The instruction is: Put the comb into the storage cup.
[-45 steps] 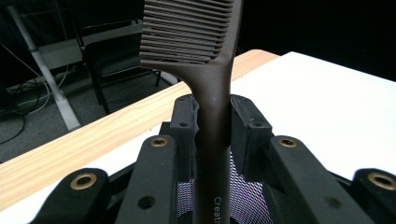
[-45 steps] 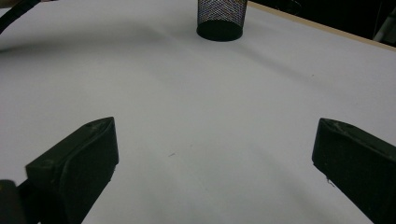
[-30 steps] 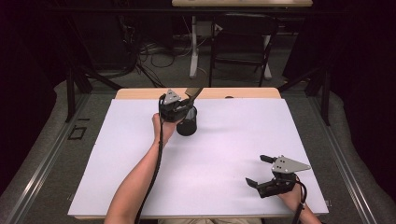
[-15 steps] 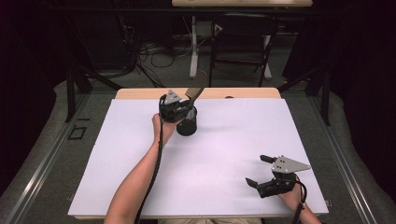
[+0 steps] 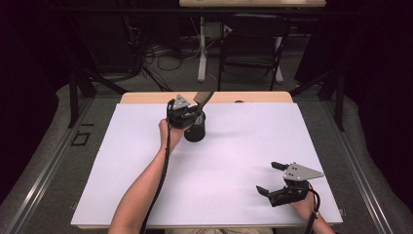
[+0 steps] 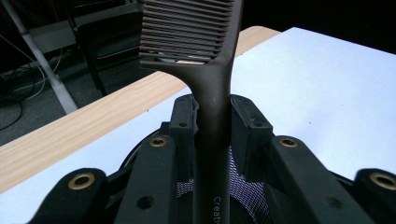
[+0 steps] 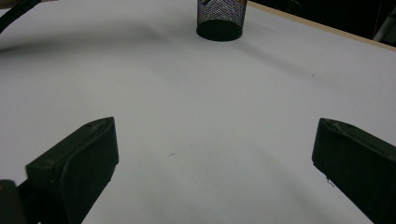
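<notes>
In the high view, the left gripper (image 5: 187,113) hung directly over a black mesh cup (image 5: 195,131) near the far edge of the white table (image 5: 234,161). A brown comb (image 5: 202,98) stuck out from its jaws, slanting up and away past the gripper toward the wooden strip at the table's far side. The right gripper (image 5: 272,178) sat near the table's near right corner, well apart from the cup, with its jaws spread wide and nothing between them.

In the left gripper view, the jaws were clamped on the comb's (image 6: 210,116) handle, one pad pressing each side. The teeth rose above the jaws, and the handle ran down between them into the mesh cup (image 6: 243,191), whose rim lay just below the pads.

In the right gripper view, the two black jaws stood far apart over the bare white surface (image 7: 196,116). The mesh cup (image 7: 220,18) stood well ahead of them, upright.
</notes>
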Available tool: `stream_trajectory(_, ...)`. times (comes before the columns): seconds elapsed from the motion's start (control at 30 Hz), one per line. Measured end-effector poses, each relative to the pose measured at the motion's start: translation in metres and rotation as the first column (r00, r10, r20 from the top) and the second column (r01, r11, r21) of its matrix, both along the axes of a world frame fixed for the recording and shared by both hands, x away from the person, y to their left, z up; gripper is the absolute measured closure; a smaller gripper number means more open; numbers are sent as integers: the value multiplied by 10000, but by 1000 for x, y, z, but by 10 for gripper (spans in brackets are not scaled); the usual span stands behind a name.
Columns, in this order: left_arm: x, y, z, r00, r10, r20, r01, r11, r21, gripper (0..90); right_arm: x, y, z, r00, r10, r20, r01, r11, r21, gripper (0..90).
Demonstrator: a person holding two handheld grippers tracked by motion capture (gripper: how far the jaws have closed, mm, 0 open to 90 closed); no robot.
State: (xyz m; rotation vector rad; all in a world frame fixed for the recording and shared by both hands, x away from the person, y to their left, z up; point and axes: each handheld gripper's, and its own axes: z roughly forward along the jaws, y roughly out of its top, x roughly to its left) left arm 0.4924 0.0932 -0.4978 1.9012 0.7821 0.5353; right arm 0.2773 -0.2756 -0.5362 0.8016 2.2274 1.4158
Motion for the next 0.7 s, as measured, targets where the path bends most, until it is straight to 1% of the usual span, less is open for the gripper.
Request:
stream_trajectory(0.13, -2, -1, -3, 10000, -38, 43, 37, 9992, 390, 718, 0, 0, 0, 10000, 1, 19, -1, 10000, -3, 1)
stream_trajectory(0.23, -4, 1, -3, 9999, -150, 79, 147, 9991, 404, 697, 0, 0, 0, 10000, -1, 22, 1, 10000, 9, 1)
stream_trajectory(0.27, -5, 2, -3, 9998, -169, 114, 165, 9994, 317, 678, 0, 0, 0, 10000, 5, 25, -5, 10000, 5, 1)
stream_trajectory(0.33, -7, 3, -1, 9996, -193, 198, 185, 9992, 361, 625, 0, 0, 0, 10000, 4, 20, -4, 10000, 0, 1)
stream_trajectory(0.37, -8, 4, -1, 9996, -182, 193, 176, 9993, 341, 570, 0, 0, 0, 10000, 4, -3, -4, 10000, -11, 1)
stream_trajectory(0.43, -10, 6, 1, 9997, -199, 146, 194, 9994, 297, 508, 0, 0, 0, 10000, -3, 18, 3, 10000, 5, 2)
stream_trajectory(0.53, -11, 9, 3, 9998, -175, -46, 175, 9997, 157, 422, 0, 0, 0, 10000, 9, 31, -9, 10000, -9, 2)
stream_trajectory(0.57, -12, 10, 3, 9998, -166, -99, 167, 9998, 86, 402, 0, 0, 0, 10000, 12, 30, -12, 10000, -4, 1)
stream_trajectory(0.7, -15, 15, 9, 9993, -263, -279, 265, 9996, 62, 336, 0, 0, 0, 10000, -8, 13, 8, 10000, 3, 1)
